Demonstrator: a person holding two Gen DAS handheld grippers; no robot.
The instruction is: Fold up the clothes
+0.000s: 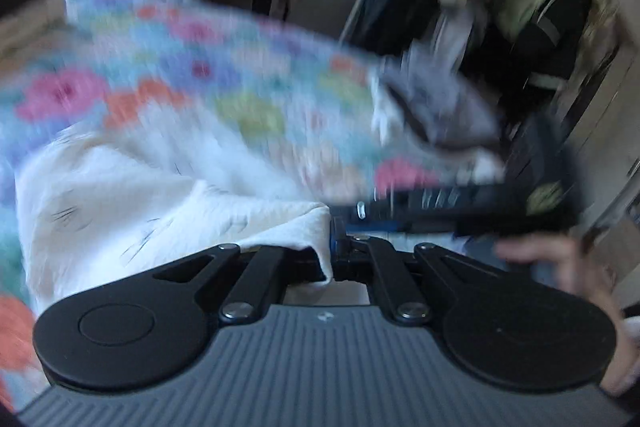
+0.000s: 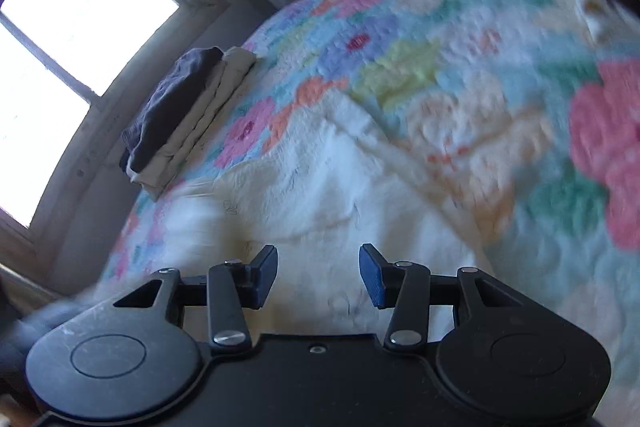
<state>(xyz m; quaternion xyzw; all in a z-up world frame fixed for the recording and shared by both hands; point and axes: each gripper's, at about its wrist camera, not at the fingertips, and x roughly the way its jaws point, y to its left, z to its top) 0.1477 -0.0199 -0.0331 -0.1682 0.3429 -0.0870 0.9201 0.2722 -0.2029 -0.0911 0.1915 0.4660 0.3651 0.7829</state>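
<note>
A white garment (image 1: 120, 195) is spread over a flower-patterned quilt (image 1: 192, 75) on the bed, and one corner of it is pinched between the pressed-together jaws of the left tool (image 1: 331, 247). The right tool (image 2: 319, 275) is held above the same white cloth (image 2: 320, 179), its blue pads (image 2: 372, 277) spread apart with nothing between them. A folded stack of clothes (image 2: 180, 115) is seen near the window (image 2: 68, 39). A hand (image 1: 568, 267) is blurred at the right of the left view.
</note>
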